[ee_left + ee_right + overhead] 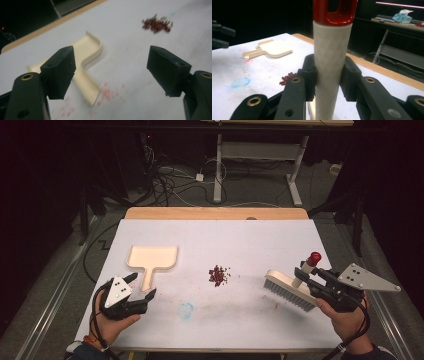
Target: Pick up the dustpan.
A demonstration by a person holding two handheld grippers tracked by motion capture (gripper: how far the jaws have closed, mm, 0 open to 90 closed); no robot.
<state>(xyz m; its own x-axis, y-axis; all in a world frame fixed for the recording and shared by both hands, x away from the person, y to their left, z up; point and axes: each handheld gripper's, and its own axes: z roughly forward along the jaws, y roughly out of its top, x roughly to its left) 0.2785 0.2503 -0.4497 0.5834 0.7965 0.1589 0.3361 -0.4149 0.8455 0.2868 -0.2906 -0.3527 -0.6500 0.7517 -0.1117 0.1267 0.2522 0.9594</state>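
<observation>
We hold the brush (292,289) by its cream handle, our right gripper (311,279) with fingers clenched on it below the red cap, bristles down near the table's (250,240) right edge. Our left gripper (141,286) has its fingers released, spread beside the handle of the cream dustpan (152,260), near the front-left edge. Between both lies open white surface, with a small pile of red beans (219,275) at centre and a blue smudge (185,310) nearer the front.

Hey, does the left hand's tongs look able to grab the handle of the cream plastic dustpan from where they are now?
Probably yes. The left tongs stand open right by the handle of the cream plastic dustpan, and nothing lies between them; in the left gripper view the handle's end sits just ahead of the near jaw.
</observation>
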